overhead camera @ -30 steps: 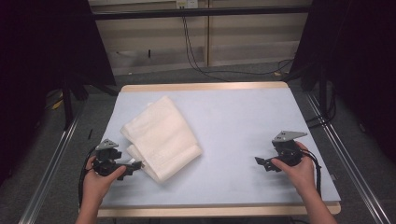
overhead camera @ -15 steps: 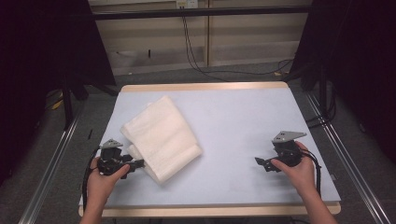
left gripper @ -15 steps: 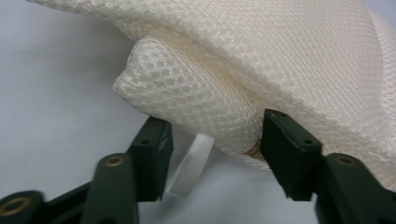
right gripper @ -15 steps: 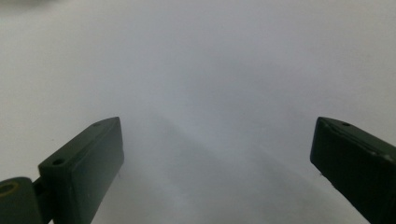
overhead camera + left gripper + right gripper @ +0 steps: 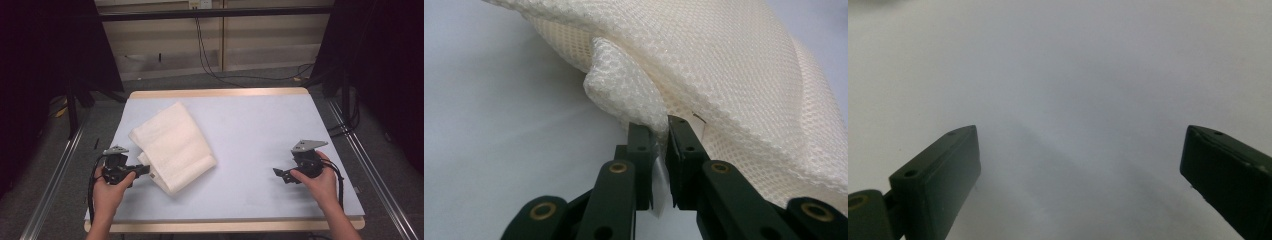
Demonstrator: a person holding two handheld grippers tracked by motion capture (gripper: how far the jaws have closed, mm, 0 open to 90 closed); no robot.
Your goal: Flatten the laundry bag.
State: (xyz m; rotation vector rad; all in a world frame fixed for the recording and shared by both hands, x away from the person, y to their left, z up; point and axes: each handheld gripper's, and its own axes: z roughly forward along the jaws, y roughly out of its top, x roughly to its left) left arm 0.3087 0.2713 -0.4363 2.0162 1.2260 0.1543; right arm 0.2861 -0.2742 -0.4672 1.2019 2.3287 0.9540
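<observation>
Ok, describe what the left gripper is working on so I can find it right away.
On the pale blue table, look at its left half: a folded cream towel with a waffle-like weave lies there at an angle. The left gripper has just closed, pinching its near corner, and nothing else lies on the table.

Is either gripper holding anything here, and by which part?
The left gripper, its jaws just closing, pinches the folded cream mesh cloth by its near corner. The right gripper stands open, holding nothing.
</observation>
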